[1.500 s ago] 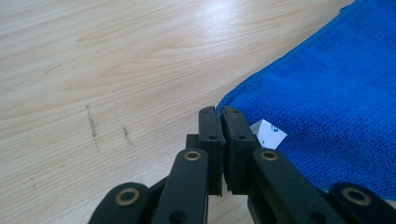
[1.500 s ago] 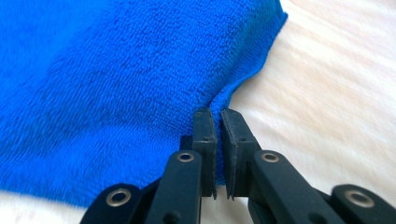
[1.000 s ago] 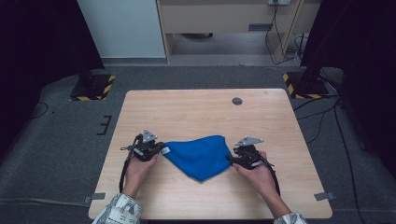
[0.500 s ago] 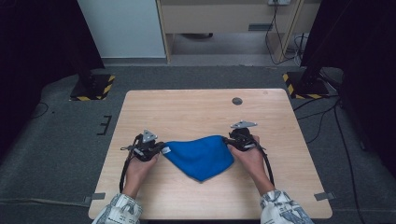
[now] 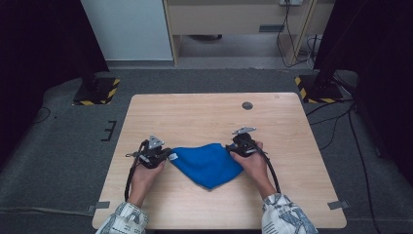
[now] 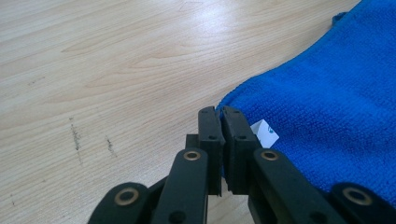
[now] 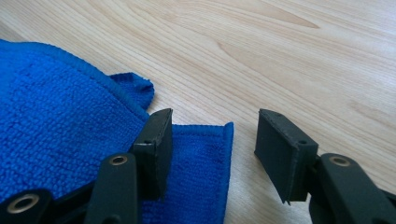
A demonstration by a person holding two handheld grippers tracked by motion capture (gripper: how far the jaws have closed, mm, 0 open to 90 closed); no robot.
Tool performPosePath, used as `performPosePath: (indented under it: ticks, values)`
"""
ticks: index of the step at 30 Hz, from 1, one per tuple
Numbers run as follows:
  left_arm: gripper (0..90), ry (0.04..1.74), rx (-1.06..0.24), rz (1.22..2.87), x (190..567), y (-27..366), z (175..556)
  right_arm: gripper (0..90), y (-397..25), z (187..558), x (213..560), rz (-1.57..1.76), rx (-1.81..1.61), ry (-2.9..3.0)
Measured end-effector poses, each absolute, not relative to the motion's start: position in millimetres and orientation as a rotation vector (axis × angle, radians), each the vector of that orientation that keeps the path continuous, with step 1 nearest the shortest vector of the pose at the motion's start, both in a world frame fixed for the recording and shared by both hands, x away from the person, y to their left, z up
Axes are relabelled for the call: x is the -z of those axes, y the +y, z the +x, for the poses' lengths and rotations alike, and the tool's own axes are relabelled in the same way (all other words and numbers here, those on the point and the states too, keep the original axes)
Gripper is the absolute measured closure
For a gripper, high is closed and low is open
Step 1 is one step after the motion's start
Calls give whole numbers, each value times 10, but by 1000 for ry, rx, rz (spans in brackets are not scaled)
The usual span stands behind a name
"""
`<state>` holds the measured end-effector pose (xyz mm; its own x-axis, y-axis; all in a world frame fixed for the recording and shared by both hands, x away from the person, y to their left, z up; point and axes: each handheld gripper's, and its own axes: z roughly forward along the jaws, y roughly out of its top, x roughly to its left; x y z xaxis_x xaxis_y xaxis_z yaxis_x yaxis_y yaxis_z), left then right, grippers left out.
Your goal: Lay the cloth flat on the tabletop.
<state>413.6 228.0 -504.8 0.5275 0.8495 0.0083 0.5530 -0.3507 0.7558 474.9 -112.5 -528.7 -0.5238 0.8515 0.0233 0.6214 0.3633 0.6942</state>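
Blue cloth (image 5: 208,164) btwn tools, left tool (image 6: 222,122) pinching corner, right tool (image 7: 212,135) open

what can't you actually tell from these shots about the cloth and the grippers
- Left gripper: jaws pressed together at the blue cloth edge; the pinched bit is hidden between them in the left gripper view.
- White tag: any print too small to read, partly behind a jaw.
- Right gripper: jaws apart over a corner; touching or not is unclear.
- Dark round spot on the table: too small in the high view.
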Motion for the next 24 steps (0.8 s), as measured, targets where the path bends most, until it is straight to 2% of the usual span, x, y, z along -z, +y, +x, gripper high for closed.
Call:
performPosePath:
  ticks: [2, 6, 7, 8, 13, 24]
  values:
    - [870, 1136, -528, 2050, 5048, 2280, 4136, 469, -1127, 4748, 5285, 1290, -935, 2294]
    - [869, 1136, -526, 2053, 5051, 2276, 4136, 585, -1127, 4716, 5269, 1268, -932, 2320]
    - [869, 1136, -526, 2053, 5051, 2276, 4136, 585, -1127, 4716, 5269, 1268, -932, 2320]
    - [869, 1135, -524, 2053, 5051, 2275, 4136, 688, -1138, 4710, 5256, 1271, -937, 2337]
    - [869, 1132, -515, 2045, 5051, 2274, 4137, 861, -1200, 4698, 5266, 1284, -1000, 2352]
    - [870, 1093, -514, 2011, 4947, 2218, 4108, 881, -1409, 4589, 5086, 1266, -1143, 2280]
